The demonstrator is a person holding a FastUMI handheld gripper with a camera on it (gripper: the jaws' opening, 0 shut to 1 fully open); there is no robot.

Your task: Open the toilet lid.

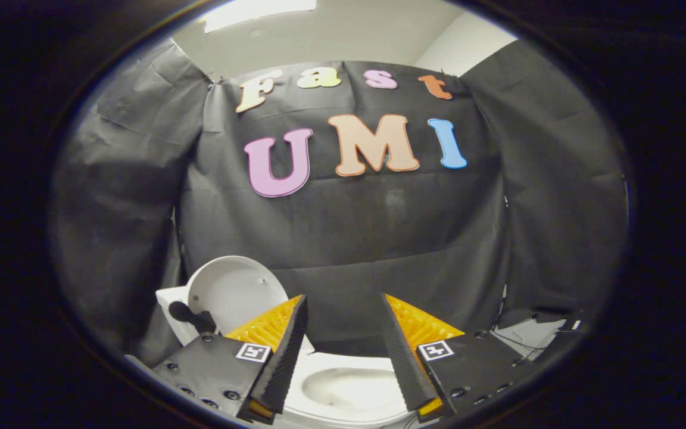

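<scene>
**Inspector:** Since the two black, ribbed fingers with orange backing stand well apart, I record the handheld gripper (343, 351) as spread wide with nothing between its pads. It touches nothing.

**Assessor:** And the object of the task?

**Inspector:** The round white plastic toilet lid (230, 292) stands raised, roughly upright, at about ten o'clock from the fingertips, just beyond and partly hidden by the left finger (286, 357). Its underside faces the camera. Directly below the gap, at six o'clock, lies the white ceramic toilet bowl (349, 387), open and uncovered.

**Assessor:** Your judgement on progress?

**Inspector:** From how things lie, the lid appears already up; the step in hand looks like release and retreat. I cannot tell whether the lid leans securely on the white tank (170, 304) behind it, since that contact is hidden.

**Assessor:** What would good practice require?

**Inspector:** Keep the fingers parted and draw the tool straight back, away from ten o'clock, so the left finger does not catch the lid's rim and tip it forward. Move slowly; a lid near vertical may fall shut on a light knock. A dark fitting (185, 314) sits at the lid's lower left; what it is I cannot make out.
</scene>
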